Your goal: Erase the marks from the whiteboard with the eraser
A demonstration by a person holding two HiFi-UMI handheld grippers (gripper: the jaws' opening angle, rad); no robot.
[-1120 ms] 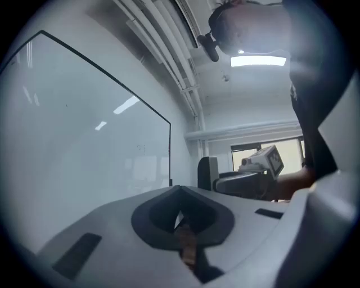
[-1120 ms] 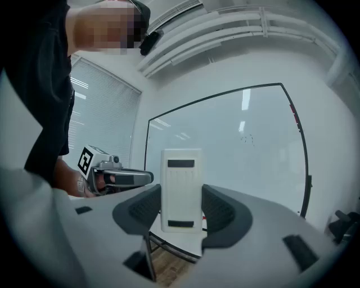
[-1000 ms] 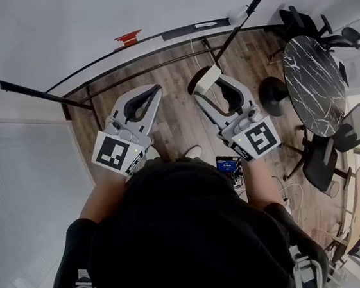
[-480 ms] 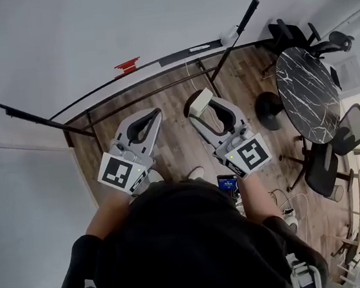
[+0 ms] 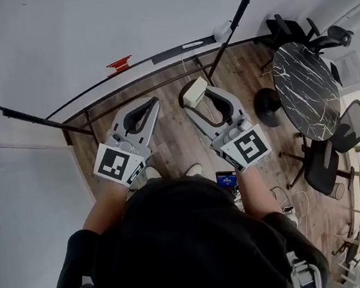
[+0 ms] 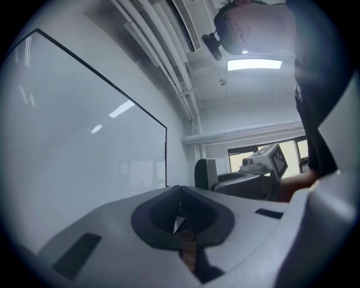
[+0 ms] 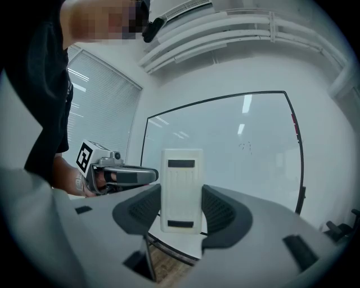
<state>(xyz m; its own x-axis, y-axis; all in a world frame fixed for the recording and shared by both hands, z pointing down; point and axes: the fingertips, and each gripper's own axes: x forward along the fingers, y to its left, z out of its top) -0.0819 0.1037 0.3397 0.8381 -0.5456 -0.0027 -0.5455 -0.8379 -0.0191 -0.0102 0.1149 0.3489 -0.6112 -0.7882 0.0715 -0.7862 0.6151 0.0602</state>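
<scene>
White plastic eraser (image 7: 181, 191) clamped in your right tool (image 7: 181, 209): both jaws are closed against its long side edges. The left tool (image 6: 179, 194) is closed with its tips meeting and nothing between them. It is held level beside the right one.

Position. In the head view the eraser (image 5: 194, 92) sits at the right tool's tips (image 5: 195, 97) over the wooden floor (image 5: 172, 131). It is short of the whiteboard (image 5: 90, 34) and not touching it. The left tool (image 5: 152, 102) is also held clear of the board.

Orientation. In the right gripper view the eraser's long axis stands upright, across the line on which the jaws close. About half its length rises above them. The face with two dark strips is turned back toward the camera, so the wiping face probably looks at the whiteboard (image 7: 242, 140).

Step in hand. This is judged to be the approach, with no wiping begun. Faint marks (image 7: 245, 147) remain on the board, above and to the right of the eraser. The left gripper view shows them too (image 6: 134, 153).

Next move. Carry the right tool forward, upward and a little to the right until the far face lies flat on the board over the marks. Keep the grip firm so that the eraser does not pivot under pressure.
</scene>
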